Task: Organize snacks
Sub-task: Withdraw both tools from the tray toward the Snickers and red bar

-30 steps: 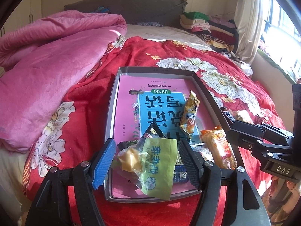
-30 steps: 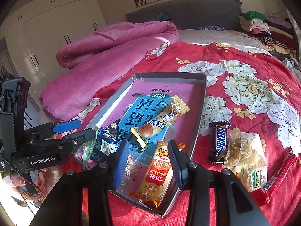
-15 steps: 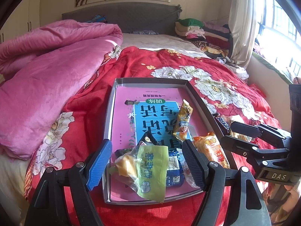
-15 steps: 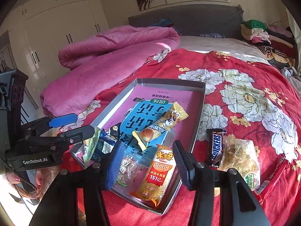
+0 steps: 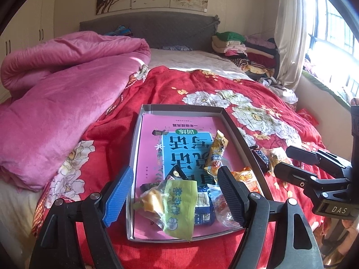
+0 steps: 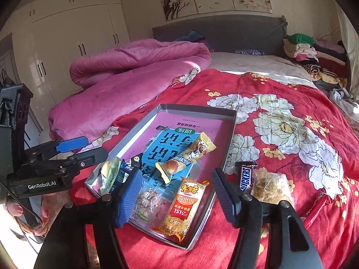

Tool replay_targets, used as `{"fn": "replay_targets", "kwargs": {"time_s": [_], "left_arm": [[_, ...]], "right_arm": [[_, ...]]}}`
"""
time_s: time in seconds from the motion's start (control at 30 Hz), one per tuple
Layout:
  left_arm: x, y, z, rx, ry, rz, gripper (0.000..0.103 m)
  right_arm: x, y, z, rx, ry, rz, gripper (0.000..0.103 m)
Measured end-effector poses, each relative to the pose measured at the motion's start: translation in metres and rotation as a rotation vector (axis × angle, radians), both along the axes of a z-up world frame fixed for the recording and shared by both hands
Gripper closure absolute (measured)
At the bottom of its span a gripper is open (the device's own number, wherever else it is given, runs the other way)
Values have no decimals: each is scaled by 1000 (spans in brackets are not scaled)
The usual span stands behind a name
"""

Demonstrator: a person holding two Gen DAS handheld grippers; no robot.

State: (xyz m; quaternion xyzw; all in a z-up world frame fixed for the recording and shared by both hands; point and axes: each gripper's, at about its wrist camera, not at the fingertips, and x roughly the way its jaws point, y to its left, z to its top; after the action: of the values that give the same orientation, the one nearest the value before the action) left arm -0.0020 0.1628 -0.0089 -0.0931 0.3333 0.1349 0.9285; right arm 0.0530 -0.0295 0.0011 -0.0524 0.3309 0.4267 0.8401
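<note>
Both grippers hang above the near end of a shallow grey tray (image 6: 228,143) that lies on a red flowered bedspread (image 6: 291,103). Seen from its own camera, the left gripper (image 5: 174,198) has its jaws spread wide with nothing pressed between them; a green snack bag (image 5: 179,206) lies in the tray below the gap, on top of a blue packet (image 5: 203,213). The right gripper (image 6: 177,198) has just been opening and now stands well apart too, clear of the orange rice cracker pack (image 6: 184,206) and the clear bag of biscuits (image 6: 147,201) that rest in the tray's near corner under it. A long yellow sausage packet (image 6: 190,154) lies slantwise further in, across a pink and blue book (image 6: 170,139) that lines the tray bottom. Outside the tray, just beside its right wall, a Snickers bar (image 6: 245,177) lies on the bedspread, touching a clear bag of what may be dried noodles (image 6: 271,186); a red packet (image 6: 316,208) sits near the picture's edge. A pink quilt (image 5: 56,94) is heaped on the bed's left side.
</note>
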Motion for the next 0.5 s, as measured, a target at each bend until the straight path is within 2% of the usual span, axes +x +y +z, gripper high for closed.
{"fn": "replay_targets", "kwargs": {"time_s": [0.17,0.27,0.5], "left_arm": [[-2,-1,3,-49,-9,-1,24],[-4,-4,7,-53,-14,5,22],[-6,-9,10,-134,-19,5,19]], "right_arm": [[-1,-9,7,15,-21,-19,36],[-2,-13,12,21,-37,-26,32],[-6,-22,20,31,-60,-42,23]]}}
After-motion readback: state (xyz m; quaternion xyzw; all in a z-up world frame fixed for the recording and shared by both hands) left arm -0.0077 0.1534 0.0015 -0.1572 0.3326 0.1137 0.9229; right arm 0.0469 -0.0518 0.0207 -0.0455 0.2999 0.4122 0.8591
